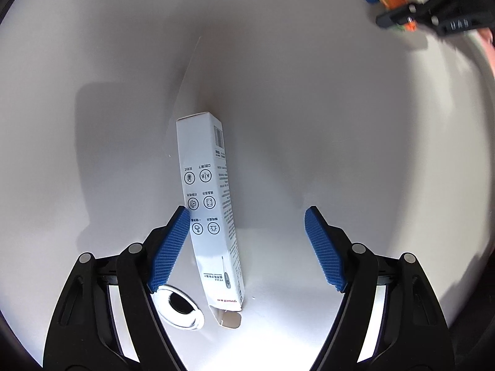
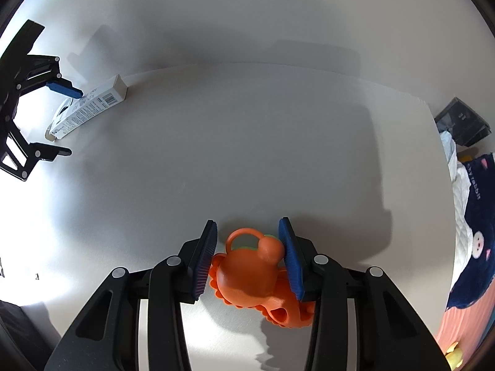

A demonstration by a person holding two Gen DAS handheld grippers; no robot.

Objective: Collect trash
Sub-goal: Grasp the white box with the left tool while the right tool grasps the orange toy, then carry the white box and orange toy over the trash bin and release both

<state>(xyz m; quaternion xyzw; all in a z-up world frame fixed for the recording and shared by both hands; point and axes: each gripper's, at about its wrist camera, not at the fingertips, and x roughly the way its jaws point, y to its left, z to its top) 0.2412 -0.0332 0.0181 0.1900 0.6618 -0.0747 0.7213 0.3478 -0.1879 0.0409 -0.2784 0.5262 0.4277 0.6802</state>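
A long white carton (image 1: 213, 210) with icons and a barcode lies on the white table, its open flap toward me. My left gripper (image 1: 247, 241) is open around it, the carton close to the left pad (image 1: 170, 247). The carton (image 2: 89, 109) and left gripper (image 2: 66, 122) also show in the right wrist view at far left. My right gripper (image 2: 247, 256) is shut on an orange plastic toy (image 2: 250, 272) just above the table. It appears in the left wrist view (image 1: 399, 9) at top right, blurred.
A round cable hole with a white ring (image 1: 181, 307) sits in the table beside the carton's near end. The wall corner rises behind the table. Off the table's right edge are a black box (image 2: 464, 122) and a dark blue printed cloth (image 2: 476, 216).
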